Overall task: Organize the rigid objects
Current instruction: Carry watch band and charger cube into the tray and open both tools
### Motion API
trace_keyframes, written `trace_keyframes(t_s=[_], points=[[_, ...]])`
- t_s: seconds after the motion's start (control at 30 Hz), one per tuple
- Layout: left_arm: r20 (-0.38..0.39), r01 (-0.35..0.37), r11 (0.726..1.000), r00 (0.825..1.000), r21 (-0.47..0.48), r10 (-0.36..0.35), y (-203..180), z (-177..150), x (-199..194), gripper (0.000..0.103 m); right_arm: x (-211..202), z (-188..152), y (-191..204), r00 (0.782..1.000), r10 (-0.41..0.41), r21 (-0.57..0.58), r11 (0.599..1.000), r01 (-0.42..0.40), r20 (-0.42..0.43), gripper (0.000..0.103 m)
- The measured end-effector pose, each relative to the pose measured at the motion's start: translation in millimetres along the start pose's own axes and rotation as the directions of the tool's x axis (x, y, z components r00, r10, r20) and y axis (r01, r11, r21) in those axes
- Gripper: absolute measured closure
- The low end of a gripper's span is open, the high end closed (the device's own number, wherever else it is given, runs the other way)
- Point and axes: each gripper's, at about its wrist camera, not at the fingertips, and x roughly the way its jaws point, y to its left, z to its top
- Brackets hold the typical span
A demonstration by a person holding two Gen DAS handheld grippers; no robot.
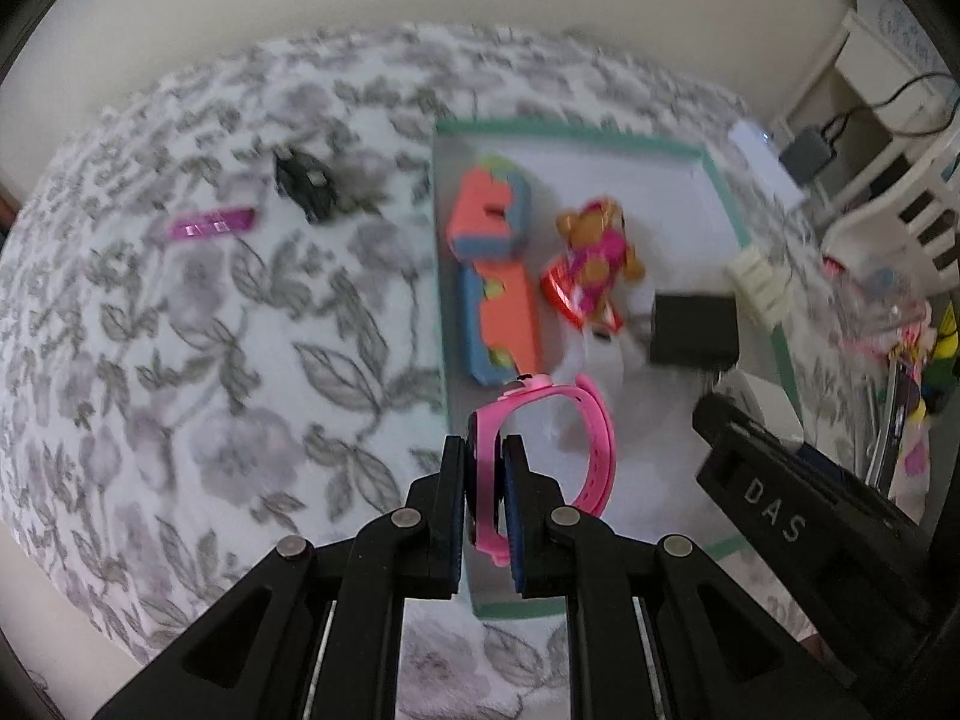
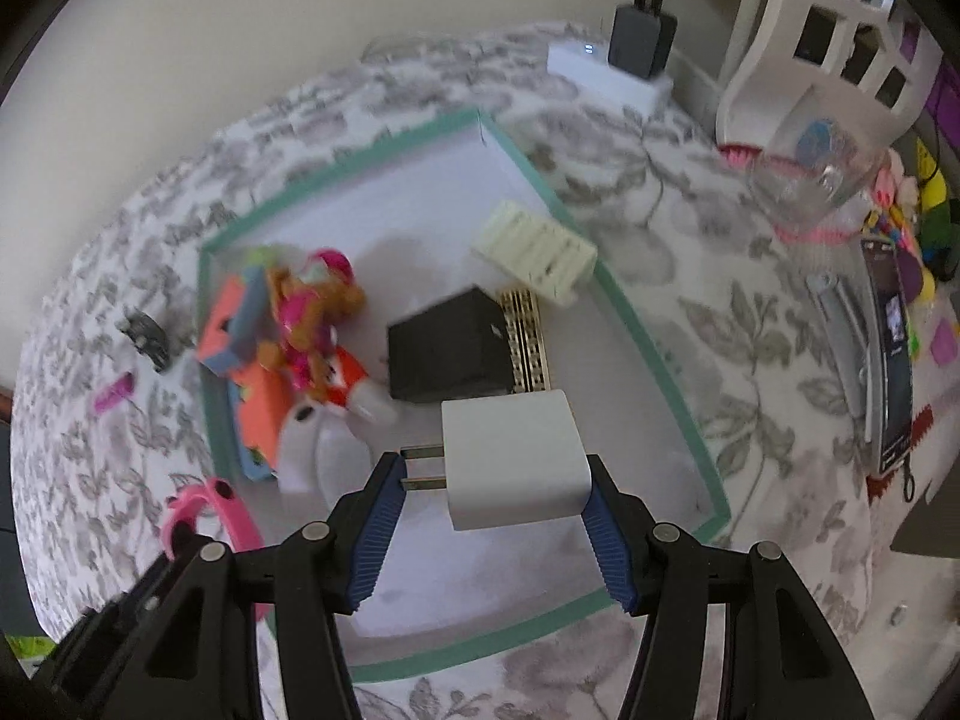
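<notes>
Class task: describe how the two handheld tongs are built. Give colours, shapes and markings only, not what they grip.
Both are matte black plastic with angular, cut-out linkage arms joined by round silver rivets. The left tongs and right tongs carry ribbed blue pads on the inner finger faces. In the left view, the right tongs' side bears raised letters "DAS". No cables or sleeves show.

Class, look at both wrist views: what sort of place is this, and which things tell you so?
Probably a child's bedroom or playroom at home. A floral cloth covers the surface, a green-edged tray holds toys such as a plush bear, and white children's furniture stands beside it.
</notes>
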Motion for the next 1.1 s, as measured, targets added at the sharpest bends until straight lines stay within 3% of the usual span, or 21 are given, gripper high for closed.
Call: trace_keyframes(t_s=[0.57,1.1], points=[[-0.115,-0.018,1.000,0.993,0.026,0.021,-4,-13,32,0.090,28,-7,-1,0.996,-0.009,0.006,1.000,0.010,-0.088,0.041],[-0.125,-0.025,0.998,0.992,0.058,0.032,-13,-15,46,0.089,35,-7,2,0.994,-0.017,0.000,1.000,0.017,-0.104,0.041]])
